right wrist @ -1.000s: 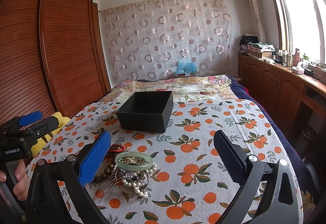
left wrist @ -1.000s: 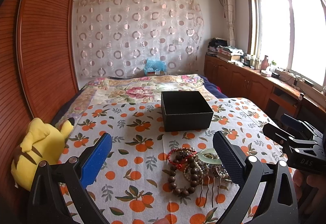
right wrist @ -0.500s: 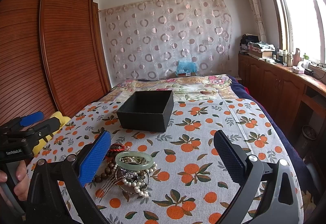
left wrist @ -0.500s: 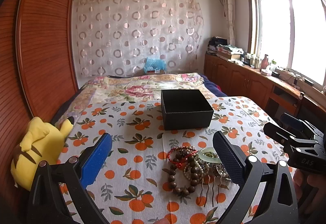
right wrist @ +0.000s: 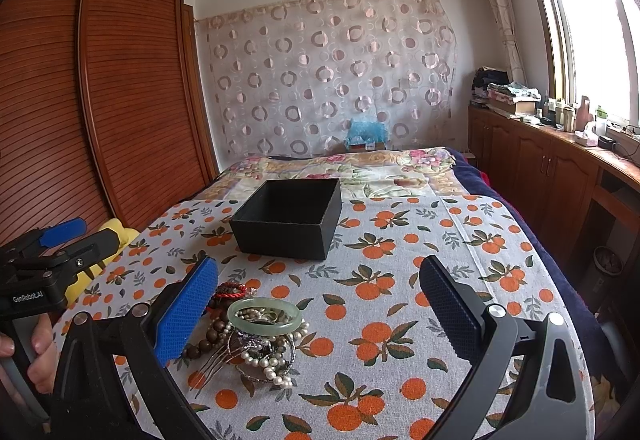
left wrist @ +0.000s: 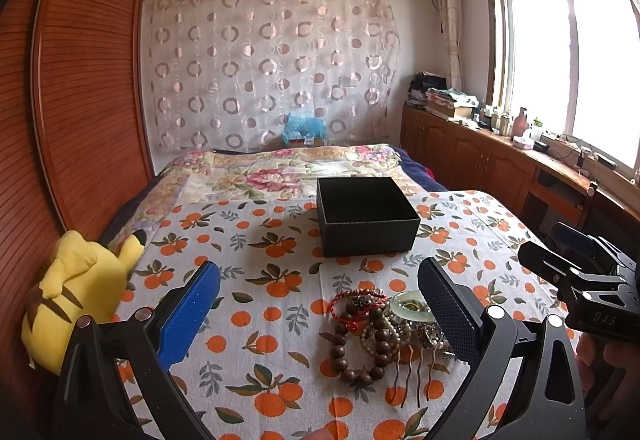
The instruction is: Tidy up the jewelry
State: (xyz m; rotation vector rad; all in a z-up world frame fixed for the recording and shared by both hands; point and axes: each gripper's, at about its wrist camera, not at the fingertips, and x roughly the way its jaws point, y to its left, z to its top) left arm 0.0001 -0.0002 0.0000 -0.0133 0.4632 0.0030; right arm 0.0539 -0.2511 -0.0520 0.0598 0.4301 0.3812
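Observation:
A jewelry pile (left wrist: pixel 384 328) lies on the orange-print bedspread: a brown bead bracelet (left wrist: pixel 356 356), a red cord bracelet (left wrist: pixel 352 306), a pale green jade bangle (right wrist: pixel 265 314), a pearl string (right wrist: pixel 272 364) and a hair comb (right wrist: pixel 214 362). Behind it stands an open, empty black box (left wrist: pixel 366 216) (right wrist: pixel 290 218). My left gripper (left wrist: pixel 320 312) is open, the pile just inside its right finger. My right gripper (right wrist: pixel 320 314) is open, the pile beside its left finger. Each gripper also shows at the edge of the other's view.
A yellow plush toy (left wrist: pixel 76 292) lies at the bed's left edge by the wooden wardrobe (left wrist: pixel 80 80). Wooden cabinets (left wrist: pixel 492 168) with clutter run under the window on the right. A floral quilt (left wrist: pixel 288 172) covers the far bed. A hand (right wrist: pixel 36 356) holds the left gripper's handle.
None of the jewelry or the box has moved. Both grippers have stayed open and almost still, with only a slight drift of view.

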